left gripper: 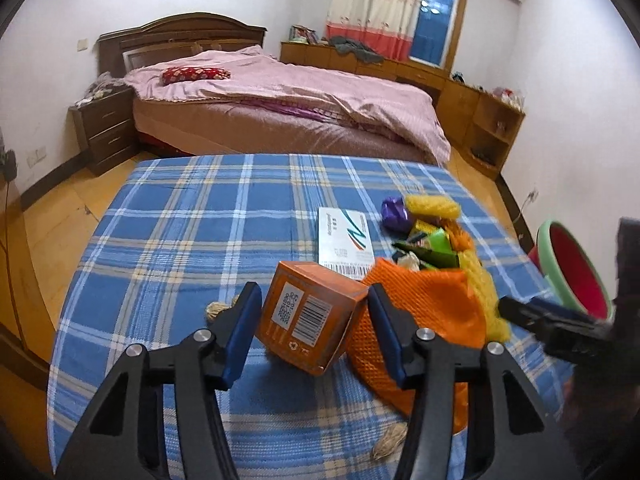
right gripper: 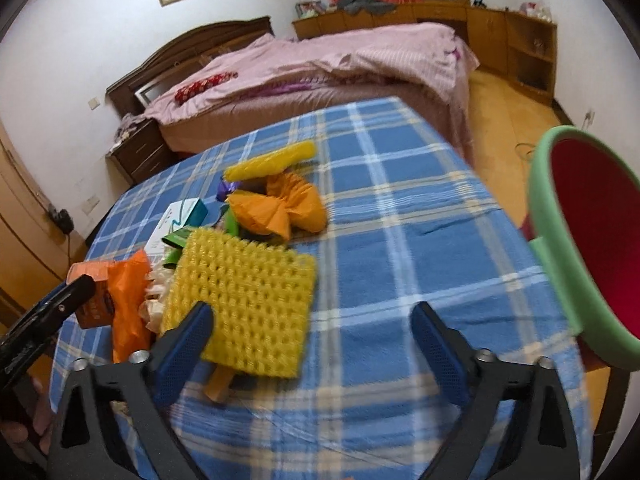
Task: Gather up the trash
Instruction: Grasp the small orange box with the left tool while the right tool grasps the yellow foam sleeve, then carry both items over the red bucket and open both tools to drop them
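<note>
My left tongs (left gripper: pixel 312 326) bracket the orange box (left gripper: pixel 310 320), blue pads at its sides; I cannot tell whether they grip it. Only that view shows its barcode and the white carton (left gripper: pixel 346 240) flat behind it. My right tongs (right gripper: pixel 312 344) gape wide, empty, one pad beside the yellow foam net (right gripper: pixel 244 304). Its view alone shows the orange paper wad (right gripper: pixel 280 208) whole and, at the checked surface (right gripper: pixel 400 208) edge, the green-rimmed red bin (right gripper: pixel 580 240).
</note>
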`<state>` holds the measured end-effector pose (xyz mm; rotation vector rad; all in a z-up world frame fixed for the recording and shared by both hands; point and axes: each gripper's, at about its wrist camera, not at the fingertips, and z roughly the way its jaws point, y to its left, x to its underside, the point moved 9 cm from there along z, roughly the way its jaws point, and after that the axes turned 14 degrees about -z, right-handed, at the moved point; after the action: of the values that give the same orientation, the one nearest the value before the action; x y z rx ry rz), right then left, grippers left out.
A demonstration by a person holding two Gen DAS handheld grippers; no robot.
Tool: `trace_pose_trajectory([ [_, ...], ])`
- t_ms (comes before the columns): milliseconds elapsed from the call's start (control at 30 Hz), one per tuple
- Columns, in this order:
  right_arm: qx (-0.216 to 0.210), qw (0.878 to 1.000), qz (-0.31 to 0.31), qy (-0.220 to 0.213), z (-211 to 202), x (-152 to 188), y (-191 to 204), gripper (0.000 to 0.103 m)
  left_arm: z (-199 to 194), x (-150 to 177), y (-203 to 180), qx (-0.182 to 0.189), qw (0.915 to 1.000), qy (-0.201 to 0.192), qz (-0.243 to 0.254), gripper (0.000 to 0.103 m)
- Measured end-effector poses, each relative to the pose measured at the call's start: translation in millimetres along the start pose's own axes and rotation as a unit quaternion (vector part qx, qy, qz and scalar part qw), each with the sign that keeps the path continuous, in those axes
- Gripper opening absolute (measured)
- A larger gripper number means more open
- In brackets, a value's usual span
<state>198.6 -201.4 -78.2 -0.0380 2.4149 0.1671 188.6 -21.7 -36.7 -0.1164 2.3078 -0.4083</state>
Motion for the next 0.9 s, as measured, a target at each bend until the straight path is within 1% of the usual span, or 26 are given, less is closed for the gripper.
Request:
trace_pose_trajectory([
  [33, -0.009, 1.0, -0.001, 0.004, 4, -1, 4, 0.083, -1, -1, 0, 0.001, 1.0, -0.002, -0.003, 0.055],
  [67, -0.017, 1.0, -0.002, 0.009, 7, -1, 7, 0.068, -2, -2, 0, 0.002, 1.0, -0.003, -0.007, 0.055],
  [100, -0.024, 1.0, -0.004, 0.015, 11, 0, 10, 0.062, -4, -2, 0, 0.003, 0.9999, -0.003, -0.01, 0.055],
  [133, -0.03, 0.999, -0.007, 0.014, 11, -1, 13, 0.05, -4, -2, 0, 0.004, 0.9999, -0.003, -0.012, 0.055],
  [167, -0.039, 0.999, -0.008, 0.014, 11, -2, 15, 0.036, -6, -2, -1, 0.006, 0.9999, -0.003, -0.014, 0.055],
  [200, -0.049, 0.999, -0.009, 0.013, 9, -3, 18, 0.03, -8, -3, -3, 0.008, 0.9998, -0.005, -0.015, 0.055],
  [233, -0.052, 0.998, -0.013, 0.01, 7, -4, 22, 0.018, -10, -3, -3, 0.009, 0.9998, -0.006, -0.016, 0.055],
  [267, -0.051, 0.999, -0.017, 0.006, 4, -6, 24, 0.013, -12, -3, -5, 0.012, 0.9998, -0.008, -0.016, 0.055],
  [400, -0.046, 0.998, -0.028, -0.016, -13, -11, 28, 0.012, -19, -5, -15, 0.019, 0.9997, -0.012, -0.013, 0.055],
  [567, -0.039, 0.997, -0.031, -0.054, -47, -20, 21, 0.011, -29, -8, -33, 0.034, 0.9993, -0.015, -0.008, 0.055],
  [767, -0.013, 0.995, -0.033, -0.091, -88, -32, 3, 0.011, -39, -9, -68, 0.057, 0.9981, -0.019, 0.012, 0.055],
  [900, 0.012, 0.994, -0.025, -0.106, -110, -36, -22, 0.011, -38, -8, -97, 0.074, 0.9968, -0.013, 0.026, 0.055],
])
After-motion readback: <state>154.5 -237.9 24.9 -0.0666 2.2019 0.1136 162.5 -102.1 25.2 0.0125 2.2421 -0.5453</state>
